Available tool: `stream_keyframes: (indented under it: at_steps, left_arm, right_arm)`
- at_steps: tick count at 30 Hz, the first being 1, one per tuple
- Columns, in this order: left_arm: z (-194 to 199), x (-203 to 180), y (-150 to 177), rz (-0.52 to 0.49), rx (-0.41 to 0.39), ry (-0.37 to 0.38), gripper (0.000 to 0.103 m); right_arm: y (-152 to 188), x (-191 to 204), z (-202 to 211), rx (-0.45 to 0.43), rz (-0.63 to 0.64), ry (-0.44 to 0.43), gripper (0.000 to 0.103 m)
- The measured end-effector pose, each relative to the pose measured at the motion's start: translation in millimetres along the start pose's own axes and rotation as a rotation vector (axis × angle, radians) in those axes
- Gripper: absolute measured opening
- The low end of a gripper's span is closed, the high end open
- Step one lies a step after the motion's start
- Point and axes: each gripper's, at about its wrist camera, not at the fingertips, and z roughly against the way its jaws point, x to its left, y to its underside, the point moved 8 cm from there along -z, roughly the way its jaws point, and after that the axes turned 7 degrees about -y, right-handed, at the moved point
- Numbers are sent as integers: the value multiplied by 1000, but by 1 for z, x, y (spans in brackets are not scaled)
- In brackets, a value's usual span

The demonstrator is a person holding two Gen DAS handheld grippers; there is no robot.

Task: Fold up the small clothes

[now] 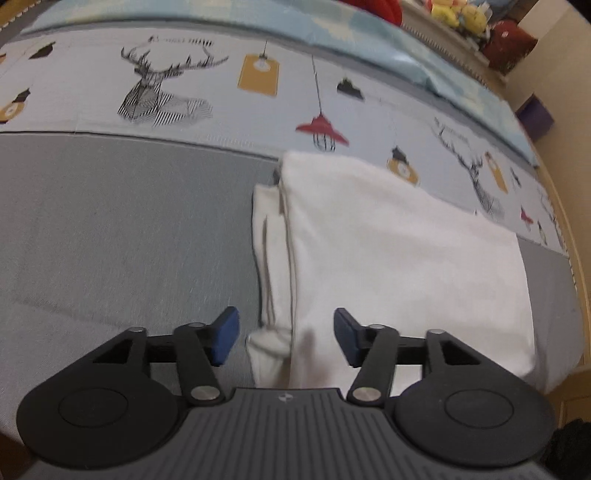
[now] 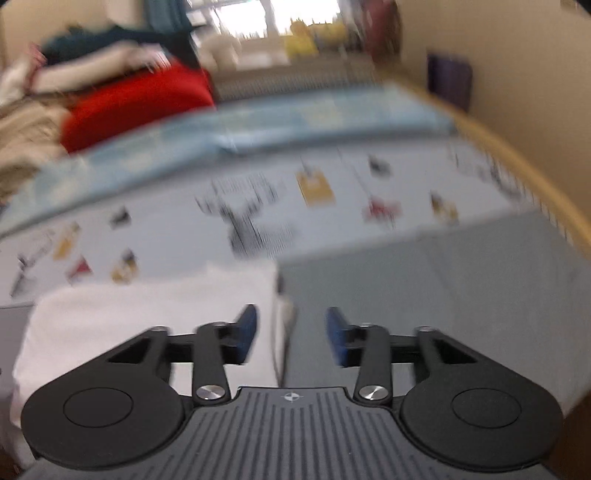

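Observation:
A white garment (image 1: 388, 258) lies folded flat on the grey bed cover (image 1: 129, 240), with a narrower folded layer showing along its left edge. My left gripper (image 1: 286, 338) is open and empty, its blue pads straddling the garment's near left edge just above it. In the blurred right wrist view the same white garment (image 2: 147, 314) lies at the lower left. My right gripper (image 2: 291, 336) is open and empty over the garment's right edge.
A pale printed sheet (image 1: 221, 92) with deer and lamp motifs runs behind the garment. A light blue blanket (image 1: 369, 33) lies beyond it. A red cushion (image 2: 136, 99) and piled clothes sit at the back. The wooden bed edge (image 2: 535, 177) curves along the right.

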Motion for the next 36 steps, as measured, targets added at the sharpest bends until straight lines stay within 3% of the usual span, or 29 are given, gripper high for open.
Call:
stream_keyframes:
  at_steps: [2, 4, 6, 11, 13, 17, 19, 21, 23, 33, 36]
  left_arm:
    - [-10, -2, -3, 9, -2, -2, 68]
    - [-21, -3, -6, 6, -16, -12, 68]
    - [-30, -7, -11, 29, -19, 14, 68]
    - [-67, 5, -15, 133, 74, 42, 67]
    - [-80, 4, -14, 127, 126, 65, 67]
    - [-87, -6, -21, 84, 113, 125, 65]
    - [-89, -10, -24, 52, 104, 118, 54]
    - [-92, -13, -25, 48, 110, 128, 26]
    - [-93, -15, -25, 50, 118, 137, 21]
    - [-62, -13, -25, 56, 57, 163, 13]
    - [-46, 3, -25, 84, 40, 120, 13]
  right_arm:
    - [6, 2, 5, -38, 13, 12, 50]
    - [13, -5, -12, 44, -35, 19, 49]
    - [14, -5, -18, 47, -63, 4, 49]
    - [20, 1, -25, 73, 44, 52, 49]
    - [20, 2, -22, 73, 53, 52, 49]
    - [16, -4, -25, 73, 52, 66, 49]
    - [15, -6, -27, 75, 49, 73, 49]
    - [14, -7, -28, 76, 43, 79, 49]
    - [13, -7, -29, 78, 31, 83, 49]
    - [11, 1, -36, 76, -23, 93, 49]
    - [10, 3, -37, 68, -63, 87, 49]
